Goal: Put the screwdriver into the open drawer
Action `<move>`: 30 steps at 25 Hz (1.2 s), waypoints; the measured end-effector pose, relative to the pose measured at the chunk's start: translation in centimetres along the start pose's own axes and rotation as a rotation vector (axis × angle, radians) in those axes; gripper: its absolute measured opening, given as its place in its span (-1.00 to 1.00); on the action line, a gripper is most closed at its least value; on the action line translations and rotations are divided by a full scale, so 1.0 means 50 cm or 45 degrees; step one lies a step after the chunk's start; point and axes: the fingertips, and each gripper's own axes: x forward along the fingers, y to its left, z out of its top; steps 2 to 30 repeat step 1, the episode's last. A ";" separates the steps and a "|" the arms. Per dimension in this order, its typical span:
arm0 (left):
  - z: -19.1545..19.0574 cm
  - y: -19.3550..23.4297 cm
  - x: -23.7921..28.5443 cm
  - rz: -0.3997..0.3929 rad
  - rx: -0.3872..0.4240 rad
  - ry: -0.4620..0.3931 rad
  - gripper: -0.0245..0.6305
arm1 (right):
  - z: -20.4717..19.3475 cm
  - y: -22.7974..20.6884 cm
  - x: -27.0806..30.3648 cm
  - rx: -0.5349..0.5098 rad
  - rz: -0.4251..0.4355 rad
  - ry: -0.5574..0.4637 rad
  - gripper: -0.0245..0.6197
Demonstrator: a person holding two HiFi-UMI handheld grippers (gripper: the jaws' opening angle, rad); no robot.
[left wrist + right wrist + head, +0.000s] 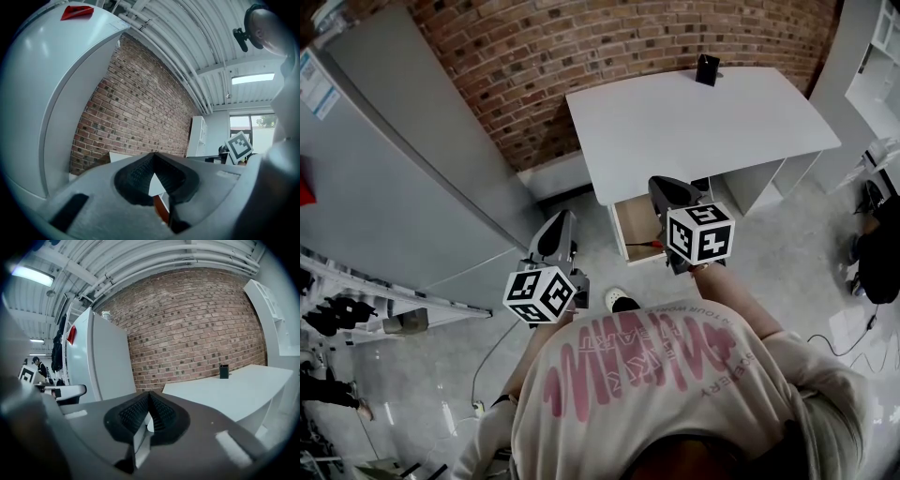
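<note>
In the head view an open drawer (634, 221) with a wood-coloured inside sticks out from under the white desk (703, 122). A thin tool with a red handle, apparently the screwdriver (646, 245), lies inside it near the front edge. My right gripper (660, 184) hovers above the drawer's right side and points at the desk. Its jaws meet with nothing between them (149, 393). My left gripper (562, 218) is out over the floor to the left of the drawer. It is also shut and empty (153, 155), and a strip of the drawer's wood (161, 209) shows below its pads.
A small black object (707, 68) stands at the desk's far edge, against the brick wall (581, 47). A tall white cabinet (394, 150) fills the left. White shelving (272, 319) stands to the right of the desk. Cables (839, 347) and dark gear (877, 253) lie on the floor at right.
</note>
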 end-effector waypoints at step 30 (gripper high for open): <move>-0.001 0.000 0.001 0.000 -0.001 0.001 -0.92 | -0.001 0.000 0.000 0.000 0.000 0.002 -0.89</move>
